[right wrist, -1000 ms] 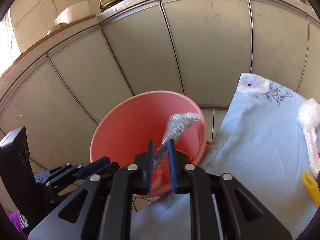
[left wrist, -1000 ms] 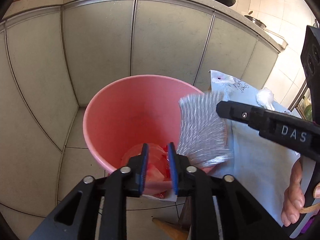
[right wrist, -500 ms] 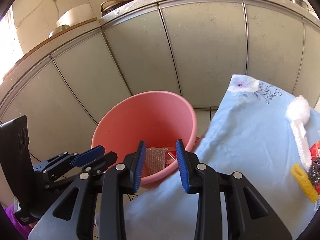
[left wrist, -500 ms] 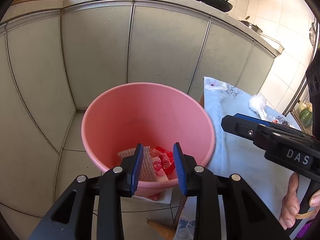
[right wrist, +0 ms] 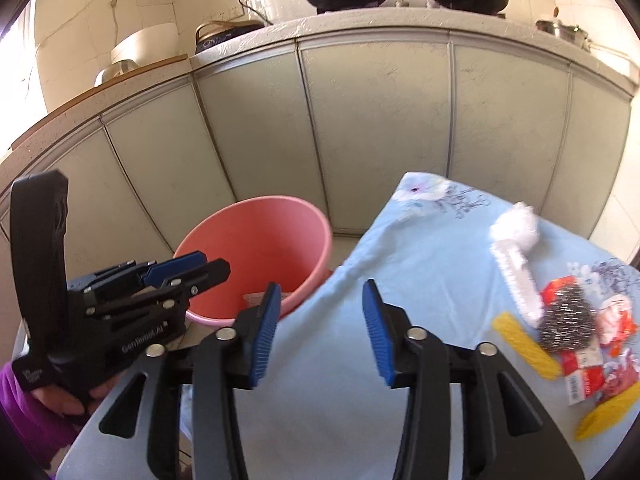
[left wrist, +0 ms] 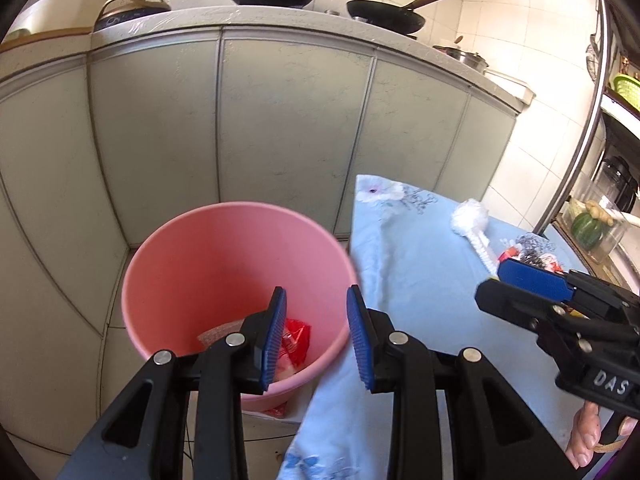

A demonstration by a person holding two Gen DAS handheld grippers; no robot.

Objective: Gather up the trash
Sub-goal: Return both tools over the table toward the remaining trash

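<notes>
Blue floral cloth [right wrist: 400, 264] with steel scourer [right wrist: 566, 322], red wrappers [right wrist: 584, 364], white brush [right wrist: 514, 256].

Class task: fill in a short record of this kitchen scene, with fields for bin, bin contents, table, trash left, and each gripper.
bin: pink bucket on the floor beside the table
bin contents: red wrapper
table: blue floral cloth
trash left: steel scourer, yellow strip, white wad
left gripper: open, empty
right gripper: jaws just opening, empty

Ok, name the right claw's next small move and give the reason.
Probably swing the right claw rightward over the cloth toward the scrubber and wrappers. Its jaws have just been opening and hold nothing, the bucket already holds scraps, and that litter remains.
</notes>
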